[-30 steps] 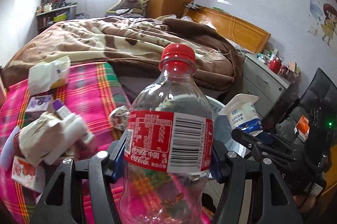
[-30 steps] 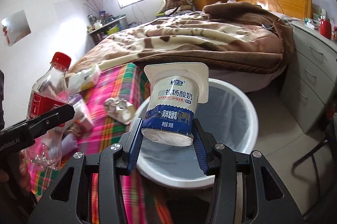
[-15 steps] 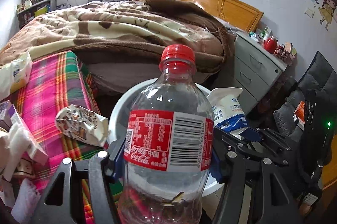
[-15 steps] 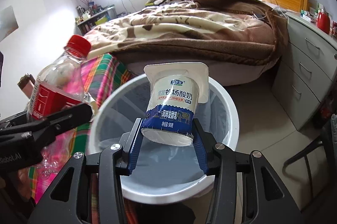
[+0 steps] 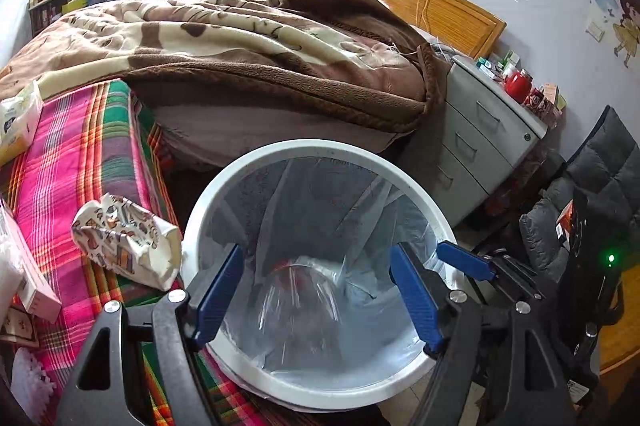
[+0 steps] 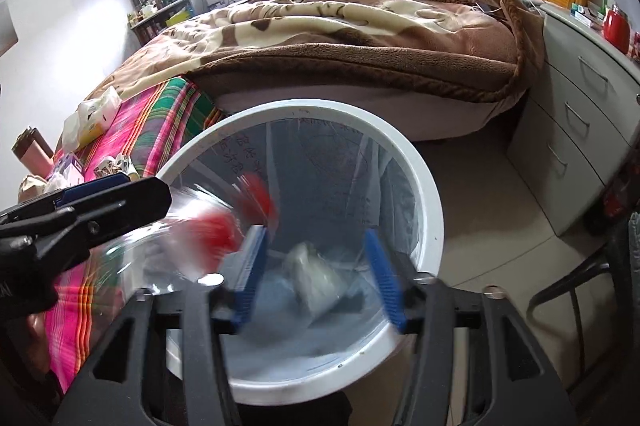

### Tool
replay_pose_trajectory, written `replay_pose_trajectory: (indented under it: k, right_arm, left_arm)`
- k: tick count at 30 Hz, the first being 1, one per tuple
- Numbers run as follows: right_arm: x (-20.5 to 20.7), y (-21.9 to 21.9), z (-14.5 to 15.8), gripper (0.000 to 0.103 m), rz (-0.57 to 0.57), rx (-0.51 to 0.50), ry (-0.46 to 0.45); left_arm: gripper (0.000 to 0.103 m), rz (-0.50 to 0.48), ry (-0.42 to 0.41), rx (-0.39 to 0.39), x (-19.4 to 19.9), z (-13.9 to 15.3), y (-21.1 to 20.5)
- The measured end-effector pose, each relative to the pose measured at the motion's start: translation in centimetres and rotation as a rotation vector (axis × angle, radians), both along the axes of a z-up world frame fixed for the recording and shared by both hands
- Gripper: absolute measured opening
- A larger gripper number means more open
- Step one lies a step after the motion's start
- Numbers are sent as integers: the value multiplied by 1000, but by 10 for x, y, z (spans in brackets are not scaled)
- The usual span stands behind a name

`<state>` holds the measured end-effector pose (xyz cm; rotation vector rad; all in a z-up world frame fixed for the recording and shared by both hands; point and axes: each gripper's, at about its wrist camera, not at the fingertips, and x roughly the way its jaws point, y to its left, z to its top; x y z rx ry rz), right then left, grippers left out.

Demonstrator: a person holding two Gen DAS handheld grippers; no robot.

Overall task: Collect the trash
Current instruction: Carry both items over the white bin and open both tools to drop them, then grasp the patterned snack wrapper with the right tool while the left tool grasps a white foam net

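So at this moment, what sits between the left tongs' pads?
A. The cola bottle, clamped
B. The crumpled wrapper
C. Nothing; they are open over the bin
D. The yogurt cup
C: the left tongs stand open with only the white trash bin below, and the clear cola bottle shows blurred inside its liner, touching neither pad.

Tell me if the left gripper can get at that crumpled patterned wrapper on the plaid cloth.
Probably yes: the left gripper is open and empty, and the wrapper lies uncovered just to its left.
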<state>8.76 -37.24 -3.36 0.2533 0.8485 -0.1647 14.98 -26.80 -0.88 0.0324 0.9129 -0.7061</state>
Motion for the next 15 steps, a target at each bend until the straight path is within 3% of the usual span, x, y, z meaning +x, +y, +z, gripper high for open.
replay_pose_trajectory:
  k: [15]
  right_arm:
    - [-9,27,21,64,44,13,-86]
  left_arm:
    - [79,74,-69,-36,-17,18,68]
